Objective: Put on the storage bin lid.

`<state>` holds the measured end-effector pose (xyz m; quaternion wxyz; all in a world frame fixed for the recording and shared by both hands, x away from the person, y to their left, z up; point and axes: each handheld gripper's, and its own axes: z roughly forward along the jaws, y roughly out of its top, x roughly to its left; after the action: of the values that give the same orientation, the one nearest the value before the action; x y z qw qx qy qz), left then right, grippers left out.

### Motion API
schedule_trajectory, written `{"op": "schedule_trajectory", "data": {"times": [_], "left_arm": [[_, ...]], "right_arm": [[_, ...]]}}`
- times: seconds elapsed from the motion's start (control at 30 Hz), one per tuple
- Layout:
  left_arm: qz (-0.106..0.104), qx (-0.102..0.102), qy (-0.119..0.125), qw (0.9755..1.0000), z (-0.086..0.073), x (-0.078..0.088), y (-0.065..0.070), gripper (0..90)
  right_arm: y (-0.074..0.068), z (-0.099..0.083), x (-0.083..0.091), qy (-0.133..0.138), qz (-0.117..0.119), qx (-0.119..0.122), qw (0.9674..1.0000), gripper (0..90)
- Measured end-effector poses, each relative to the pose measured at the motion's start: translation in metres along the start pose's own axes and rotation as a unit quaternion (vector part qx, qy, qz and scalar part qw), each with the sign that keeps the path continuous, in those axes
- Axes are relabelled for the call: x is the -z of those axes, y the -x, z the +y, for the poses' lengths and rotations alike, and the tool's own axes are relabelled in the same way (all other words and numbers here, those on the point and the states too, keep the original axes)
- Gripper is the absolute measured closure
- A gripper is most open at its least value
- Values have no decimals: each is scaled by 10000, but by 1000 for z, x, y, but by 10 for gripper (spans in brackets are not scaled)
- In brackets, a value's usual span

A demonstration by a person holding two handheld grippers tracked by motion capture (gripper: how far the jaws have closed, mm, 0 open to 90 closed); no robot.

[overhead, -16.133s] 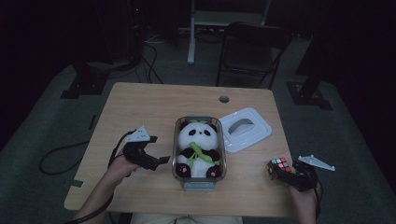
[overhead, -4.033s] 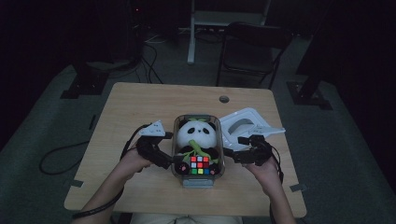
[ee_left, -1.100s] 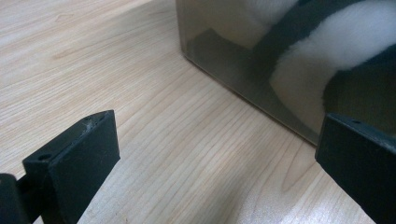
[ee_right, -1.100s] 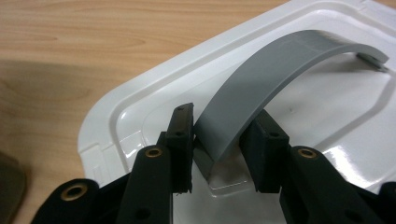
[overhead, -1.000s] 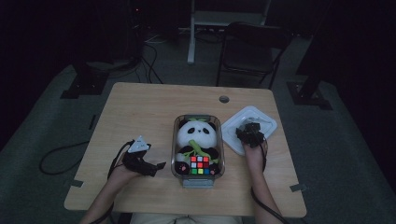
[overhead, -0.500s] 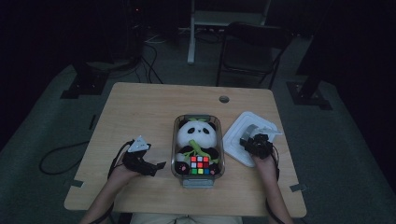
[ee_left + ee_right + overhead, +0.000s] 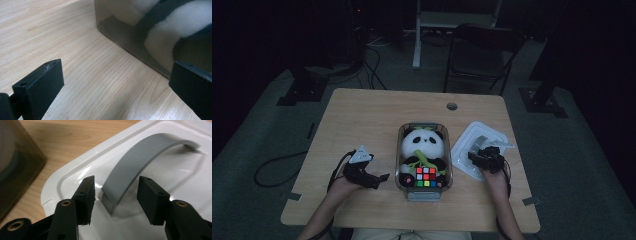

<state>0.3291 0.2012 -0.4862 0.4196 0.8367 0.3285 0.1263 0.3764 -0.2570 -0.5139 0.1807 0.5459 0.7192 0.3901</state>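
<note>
Plastic, glossy and white, is making up the lid (image 7: 160, 177) we are reaching for: a flat rounded rectangle with a raised rim and an arched grey handle (image 7: 140, 162). It is lying on the pale wood-grain bench (image 7: 362, 120), just beside the smoky clear bin (image 7: 403, 150) holding a plush panda (image 7: 424, 145) and a puzzle cube (image 7: 426, 176). Our right hand-held gripper (image 7: 116, 191) has just been opening; its jaws are straddling the handle without touching. Our left hand-held gripper (image 7: 116, 85) is gaping wide over bare bench beside the bin.
</note>
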Motion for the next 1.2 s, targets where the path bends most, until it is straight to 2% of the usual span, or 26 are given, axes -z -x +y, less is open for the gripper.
{"op": "schedule_trajectory", "data": {"times": [0.07,0.17,0.2,0.27,0.33,0.4,0.57,0.67,0.73,0.83,0.93,0.97,1.03,1.2], "left_arm": [[-4,9,0,10000,0,0,0,5],[-6,-13,-17,10000,0,0,1,5],[-7,-12,-16,10000,0,0,1,5],[-13,-4,-4,10000,0,0,1,5],[-7,-9,-8,10000,0,0,2,5],[3,-11,-17,10000,-1,0,1,5],[14,-24,-15,10000,0,-1,2,4],[19,-26,-11,10000,0,-1,2,4],[24,-19,-2,10000,0,0,2,5],[42,-17,-1,10000,-1,1,1,5],[57,-12,-5,10000,-1,1,1,5],[60,2,7,10000,0,1,1,5],[100,26,37,9999,0,0,1,4],[133,1,75,9999,4,-3,3,5]], "right_arm": [[-3,0,4,50,-110,-105,9999,429],[-9,2,7,92,-448,-201,9988,399],[-10,2,7,76,-642,-271,9975,392],[-11,3,7,157,-677,-522,9962,360],[-12,4,6,219,-886,-626,9939,359],[-13,5,6,306,-929,-727,9926,353],[-17,9,-2,265,-1104,-654,9914,353],[-18,11,-11,200,-1275,-707,9891,375],[-20,12,-13,233,-1417,-661,9874,396],[-23,12,-15,239,-1427,-609,9876,460],[-26,12,-15,237,-1428,-453,9884,574],[-27,13,-15,247,-1481,-414,9878,577],[-25,12,-14,237,-1361,-497,9892,596],[-19,14,-5,246,-1008,-529,9932,682]]}}
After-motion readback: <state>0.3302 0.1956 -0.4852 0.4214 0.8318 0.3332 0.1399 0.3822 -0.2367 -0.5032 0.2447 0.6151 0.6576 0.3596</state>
